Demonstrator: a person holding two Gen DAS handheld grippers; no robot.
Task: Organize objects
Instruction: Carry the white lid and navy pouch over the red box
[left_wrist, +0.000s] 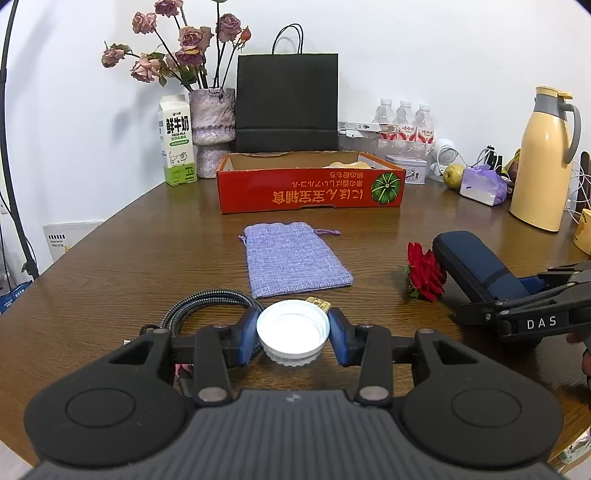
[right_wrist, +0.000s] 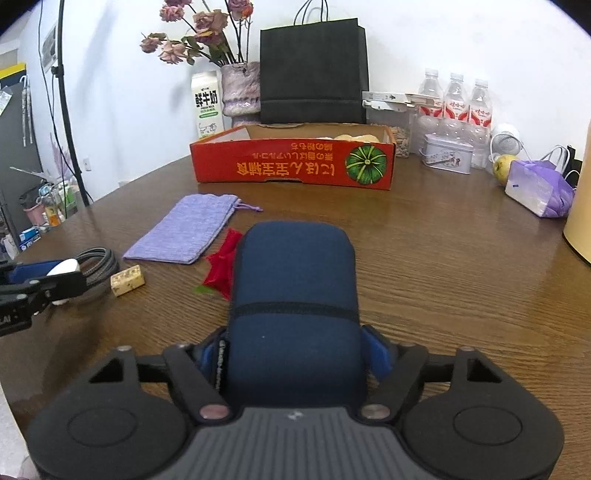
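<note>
Right wrist view first, where the red cardboard box (right_wrist: 293, 164) sits wide open at the back of the tabletop (right_wrist: 443, 266), and the right gripper (right_wrist: 295, 354) is clamped on the near end of the navy case (right_wrist: 295, 280), which juts forward over the red rose (right_wrist: 221, 267); my read is it should lift clear of those petals before heading boxward. Over on the left wrist view, the left gripper (left_wrist: 292, 334) pinches the white cap (left_wrist: 292, 332) squarely between its blue pads, low over the coiled cable (left_wrist: 207, 308), with the lilac pouch (left_wrist: 295, 260) just ahead, so a level carry looks best.
</note>
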